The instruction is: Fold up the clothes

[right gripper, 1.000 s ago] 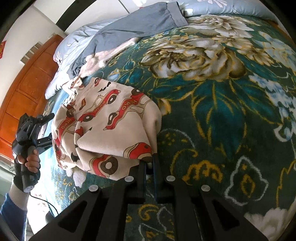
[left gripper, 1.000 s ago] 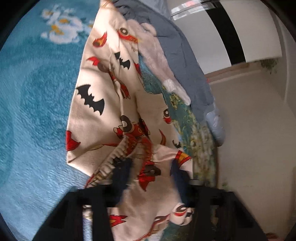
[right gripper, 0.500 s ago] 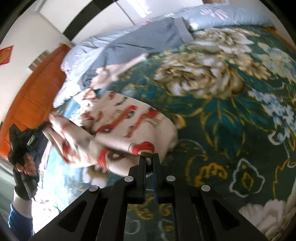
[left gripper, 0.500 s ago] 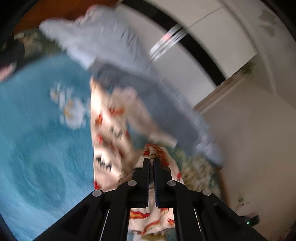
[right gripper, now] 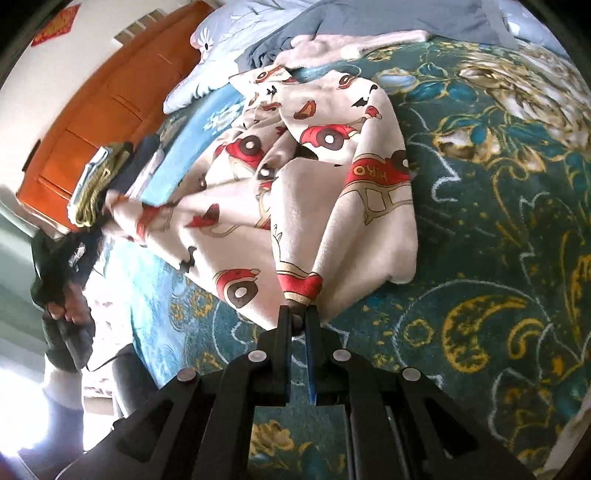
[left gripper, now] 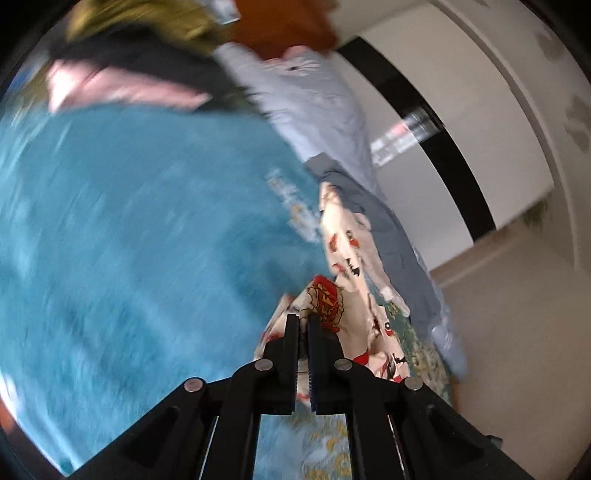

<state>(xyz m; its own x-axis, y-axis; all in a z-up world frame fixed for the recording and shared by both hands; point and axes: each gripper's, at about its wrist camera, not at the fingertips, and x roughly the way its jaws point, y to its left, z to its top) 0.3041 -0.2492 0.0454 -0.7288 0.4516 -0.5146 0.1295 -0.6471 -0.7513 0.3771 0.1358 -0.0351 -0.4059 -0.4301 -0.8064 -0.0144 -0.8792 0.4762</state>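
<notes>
**Garment pinched at both ends, mid-fold over the bed**

Garment (right gripper: pixel 332 192) first: it's the cream one printed with red cars and black bats, lying bunched on the green floral blanket (right gripper: pixel 498 229), with one end lifted toward the far side. My right gripper (right gripper: pixel 298 317) has its jaws pressed together on a gathered corner of cloth, right at the near edge. My left gripper (left gripper: pixel 303 321) is likewise clamped on a fold of the same print; that view is blurred, so I'm clearly swinging it fast over the blue blanket (left gripper: pixel 129 240).

I judge the fold is only begun: the cloth between my two grips is crumpled and ridged, not flat.

To do this well, I want to draw both grips apart first so the edge between them goes taut, then carry both ends across together at one height and lay them down evenly. Slower with the left, I think; at this speed the cloth could slip out or drag.

Grey clothes (right gripper: pixel 388 22) lie just beyond the garment, touching its far end, so I'd keep the fold short of them. A stack of folded things (right gripper: pixel 96 181) sits at the far left.
</notes>
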